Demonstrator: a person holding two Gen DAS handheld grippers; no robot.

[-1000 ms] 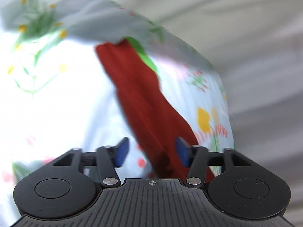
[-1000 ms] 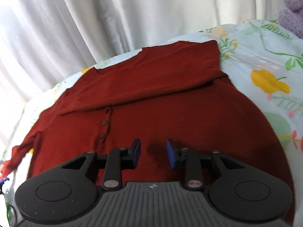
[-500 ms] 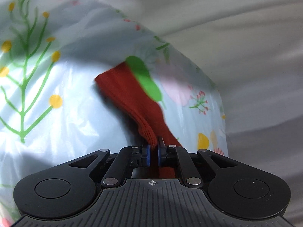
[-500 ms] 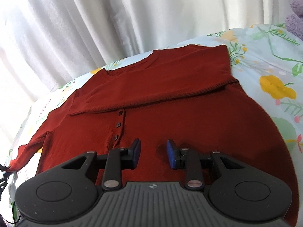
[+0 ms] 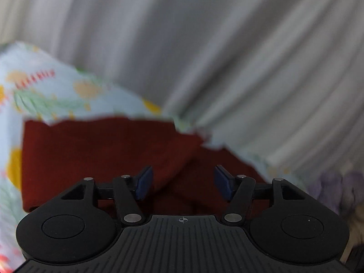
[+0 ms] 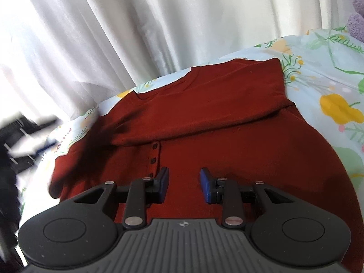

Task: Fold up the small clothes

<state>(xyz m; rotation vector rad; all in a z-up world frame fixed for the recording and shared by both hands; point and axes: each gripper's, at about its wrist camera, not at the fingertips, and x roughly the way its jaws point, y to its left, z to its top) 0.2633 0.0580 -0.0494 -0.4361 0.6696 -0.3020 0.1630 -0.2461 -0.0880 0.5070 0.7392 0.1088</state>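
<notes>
A dark red knit top (image 6: 227, 122) with a short button placket lies flat on a floral sheet (image 6: 329, 72). Its right sleeve is folded across the chest, and the left sleeve now lies folded inward too. In the blurred left wrist view the same red top (image 5: 102, 150) fills the space ahead of my left gripper (image 5: 182, 183), which is open and holds nothing. My right gripper (image 6: 184, 187) hovers over the lower front of the top, open with nothing between its blue pads. The left gripper (image 6: 27, 136) shows as a dark blur at the left edge of the right wrist view.
White curtains (image 6: 136, 22) hang right behind the bed. A purple plush toy (image 6: 357, 20) sits at the far right corner, also seen blurred as the plush toy (image 5: 336, 188). The floral sheet's edge runs along the curtain.
The left gripper, shut on the left sleeve cuff half a second ago, has carried it over the top and opened. The sleeve now lies folded inward. The right gripper shifted only slightly.
</notes>
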